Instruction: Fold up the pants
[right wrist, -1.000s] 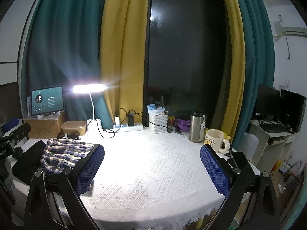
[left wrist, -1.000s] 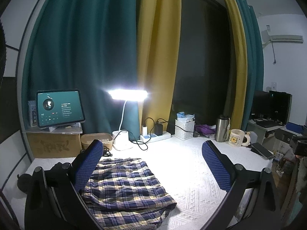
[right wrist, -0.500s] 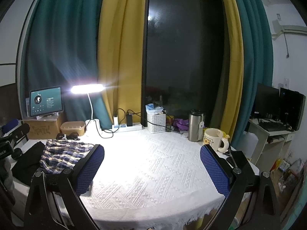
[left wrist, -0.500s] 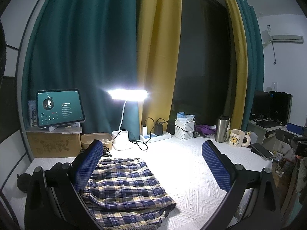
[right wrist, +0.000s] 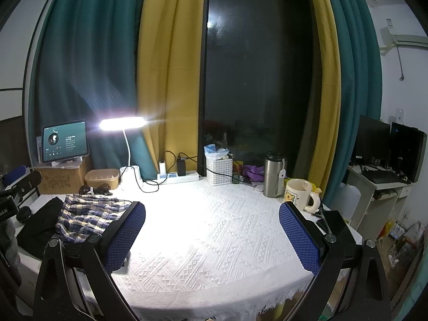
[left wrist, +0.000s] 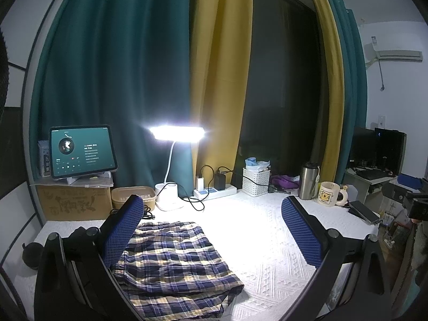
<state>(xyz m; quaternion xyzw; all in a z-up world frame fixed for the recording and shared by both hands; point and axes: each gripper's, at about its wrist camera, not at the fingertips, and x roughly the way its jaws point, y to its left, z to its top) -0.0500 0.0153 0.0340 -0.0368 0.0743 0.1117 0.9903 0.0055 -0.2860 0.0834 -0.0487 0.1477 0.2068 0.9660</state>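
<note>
The plaid pants point(left wrist: 171, 262) are found folded into a compact, roughly rectangular stack of several layers, in a navy, white and yellow check, with layered edges visible at the near end. The stack is laid flat on the white textured tablecloth point(left wrist: 267, 254) at the left side of the table, in front of the lit desk lamp point(left wrist: 176, 133) and the tablet point(left wrist: 81, 151); in the right wrist view the pants point(right wrist: 88, 214) are seen at the far left beside a dark garment point(right wrist: 37, 227). The left gripper point(left wrist: 211, 230) is held above the table, aimed forward, with its jaws spread wide and nothing between them; its left pad point(left wrist: 121, 231) is seen over the near left edge of the pants, though contact cannot be judged. The right gripper point(right wrist: 212, 235) is held over the bare cloth point(right wrist: 214, 227), well apart from the pants, jaws likewise wide and gripping nothing.
</note>
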